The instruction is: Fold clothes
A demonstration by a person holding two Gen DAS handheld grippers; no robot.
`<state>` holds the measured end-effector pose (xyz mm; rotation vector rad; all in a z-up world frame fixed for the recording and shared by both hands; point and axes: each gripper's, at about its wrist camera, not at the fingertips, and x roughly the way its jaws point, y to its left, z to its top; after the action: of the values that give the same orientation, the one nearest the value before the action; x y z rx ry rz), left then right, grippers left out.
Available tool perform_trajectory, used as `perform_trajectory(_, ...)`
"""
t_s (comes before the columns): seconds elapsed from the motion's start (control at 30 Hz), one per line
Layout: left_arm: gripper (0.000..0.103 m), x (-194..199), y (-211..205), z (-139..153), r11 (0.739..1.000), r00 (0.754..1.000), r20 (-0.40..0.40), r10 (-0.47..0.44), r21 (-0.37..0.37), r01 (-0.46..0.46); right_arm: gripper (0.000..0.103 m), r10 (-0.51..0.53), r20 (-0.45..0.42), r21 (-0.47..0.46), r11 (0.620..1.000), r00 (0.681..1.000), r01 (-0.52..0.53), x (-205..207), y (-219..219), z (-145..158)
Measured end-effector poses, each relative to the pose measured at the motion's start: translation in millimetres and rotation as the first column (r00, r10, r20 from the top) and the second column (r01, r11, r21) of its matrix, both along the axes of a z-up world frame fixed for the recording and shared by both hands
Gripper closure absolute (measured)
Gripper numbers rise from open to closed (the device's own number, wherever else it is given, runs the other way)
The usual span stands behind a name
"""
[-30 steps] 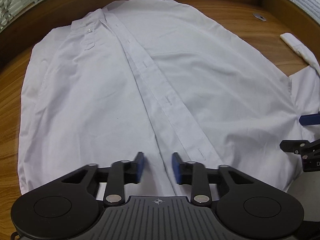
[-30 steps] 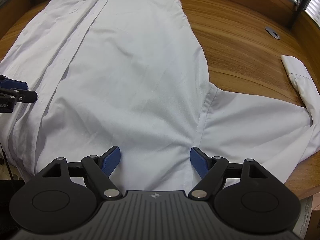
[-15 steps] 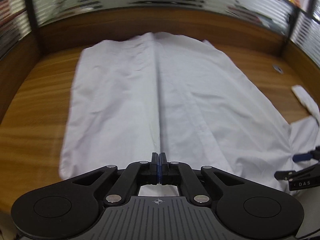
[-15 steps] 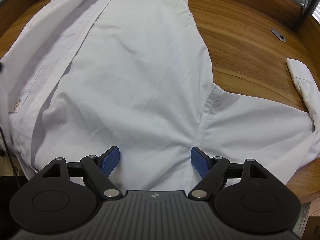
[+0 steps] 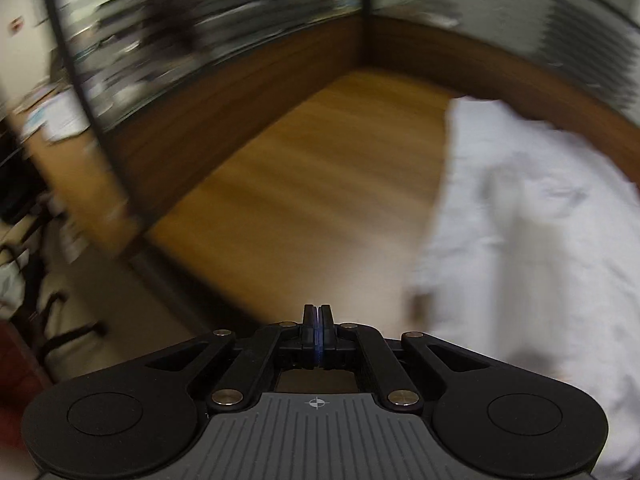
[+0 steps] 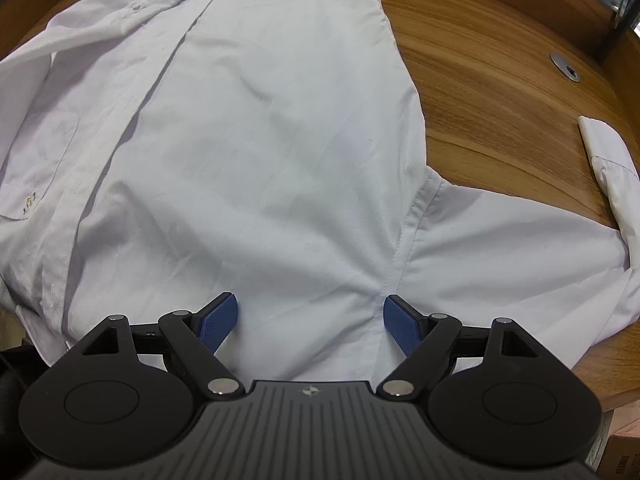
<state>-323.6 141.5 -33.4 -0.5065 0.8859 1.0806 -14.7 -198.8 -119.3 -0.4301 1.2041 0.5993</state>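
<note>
A white button-up shirt (image 6: 256, 152) lies spread on the wooden table (image 6: 500, 92). One sleeve (image 6: 520, 260) stretches right, its cuff (image 6: 604, 148) near the table edge. A second sleeve with a buttoned cuff (image 6: 132, 12) lies folded across the shirt's upper left. My right gripper (image 6: 310, 316) is open, its blue pads (image 6: 218, 320) just above the shirt near the armpit seam. My left gripper (image 5: 318, 320) is shut with nothing visible between its fingers. It points at bare table, with the blurred shirt (image 5: 540, 240) to its right.
A round metal grommet (image 6: 565, 66) sits in the table at the back right. A wooden wall with glass partitions (image 5: 248, 76) borders the table. Chair legs (image 5: 48, 320) stand on the floor off the table's left edge.
My left gripper has swung left, away from the shirt's button placket, and the view is motion-blurred. A sleeve now lies folded across the shirt's upper left. My right gripper has stayed open in place.
</note>
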Motion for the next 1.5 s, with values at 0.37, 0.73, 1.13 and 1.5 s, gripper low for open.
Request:
perform_trajectory(0.37,0.081,9,-12,1,0.994,0.995,0.083,-0.055,-0.095,0.063,0.016,0.035,-0.009,-0.033,0.999,0.999,-0.035,2,7,3)
perform_trajectory(0.73,0.034,87,-41,4,0.944,0.930,0.210,-0.302,-0.071,0.322,0.013,0.013,0.004,-0.020,1.000,1.000,-0.013,-1,2,1)
perform_trajectory(1.13,0.053,151,-47,-27,0.947,0.946,0.102,-0.307,-0.061,0.314,0.012,-0.003,0.005,-0.011,1.000,1.000,0.003,1,2,-1)
perform_trajectory(1.5,0.099,78,-5,-5,0.992,0.987,0.106,-0.123,-0.020,0.126,0.010,0.017,-0.008,-0.016,1.000,1.000,-0.017,5,2,-3)
